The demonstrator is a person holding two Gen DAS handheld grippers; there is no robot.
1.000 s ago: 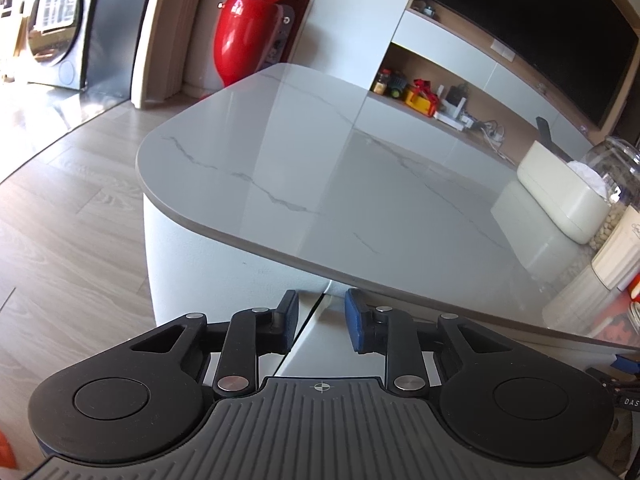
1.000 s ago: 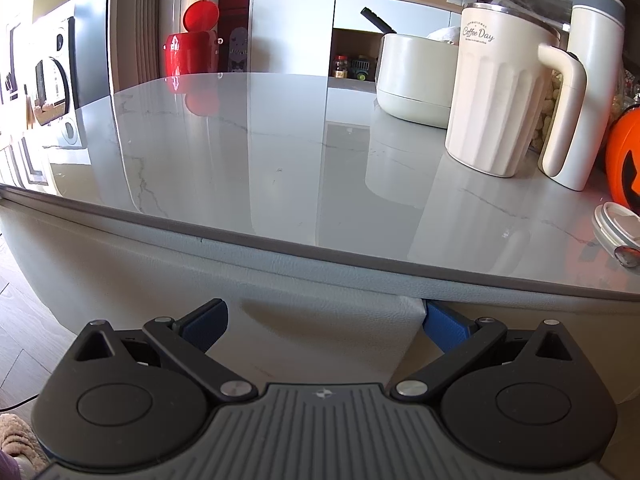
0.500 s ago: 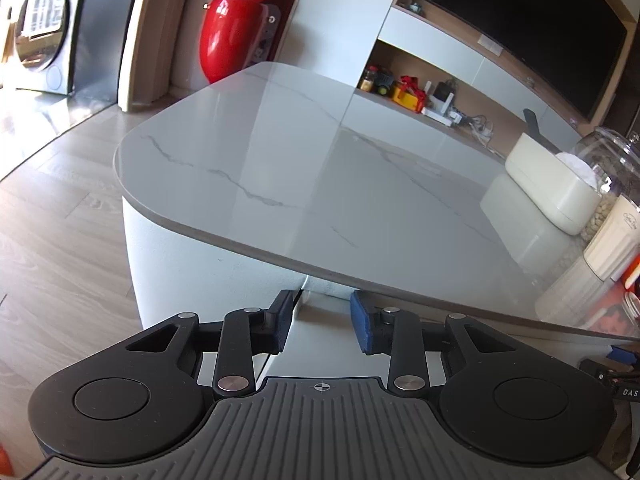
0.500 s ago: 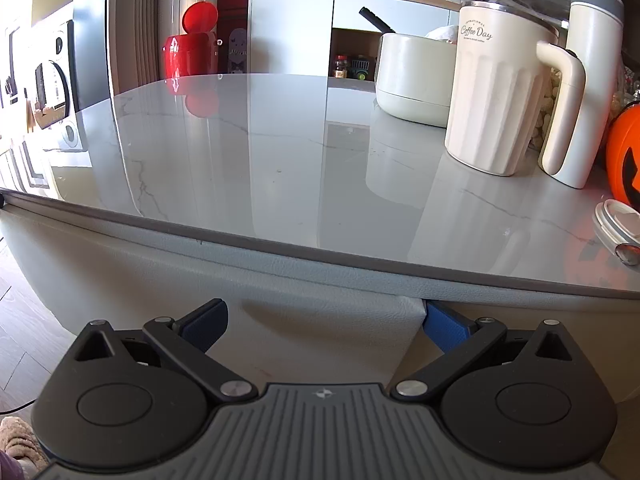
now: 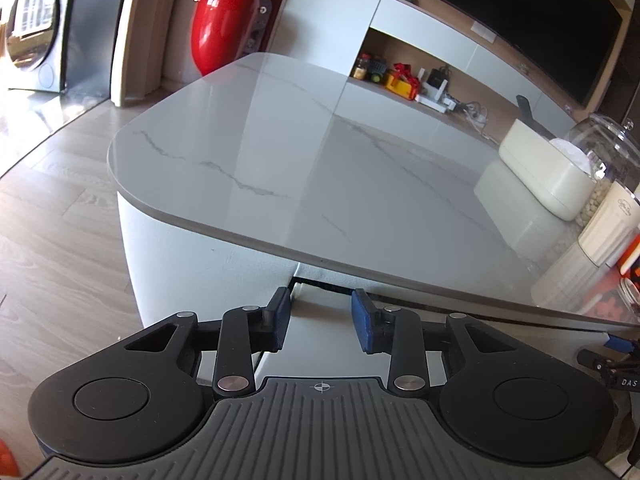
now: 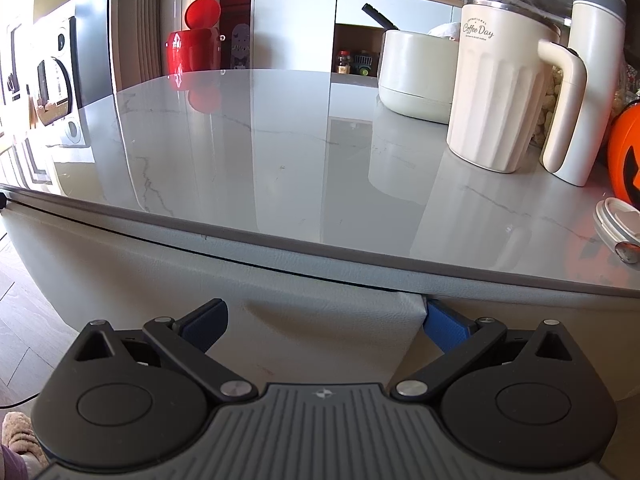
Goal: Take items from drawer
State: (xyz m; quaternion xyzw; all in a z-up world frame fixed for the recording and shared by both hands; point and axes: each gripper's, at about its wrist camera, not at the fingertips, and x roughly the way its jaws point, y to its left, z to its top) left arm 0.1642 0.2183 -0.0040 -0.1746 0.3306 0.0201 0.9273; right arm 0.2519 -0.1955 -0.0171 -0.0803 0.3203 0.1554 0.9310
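Note:
A pale leather-look drawer front [image 6: 320,292] runs under the grey marble tabletop [image 6: 280,168], with a thin dark gap along its top. My right gripper [image 6: 326,322] is open, its blue pads spread wide across the drawer front's right end. In the left wrist view the drawer's left corner [image 5: 316,300] stands slightly out from the table body, a dark slit showing above it. My left gripper [image 5: 320,314] is open, its pads on either side of that corner edge. The drawer's inside is hidden.
On the tabletop's right side stand a cream mug [image 6: 504,92], a white tumbler [image 6: 592,80], a cream container [image 6: 416,76], a glass jar [image 5: 604,152], an orange pumpkin bucket [image 6: 626,160] and a small lid [image 6: 616,224]. Wood floor [image 5: 60,240] lies left; a red bin [image 5: 224,28] stands beyond.
The left gripper's pads have spread apart and its view has shifted right. A dark gap has appeared along the drawer's top edge. The right gripper has hardly moved.

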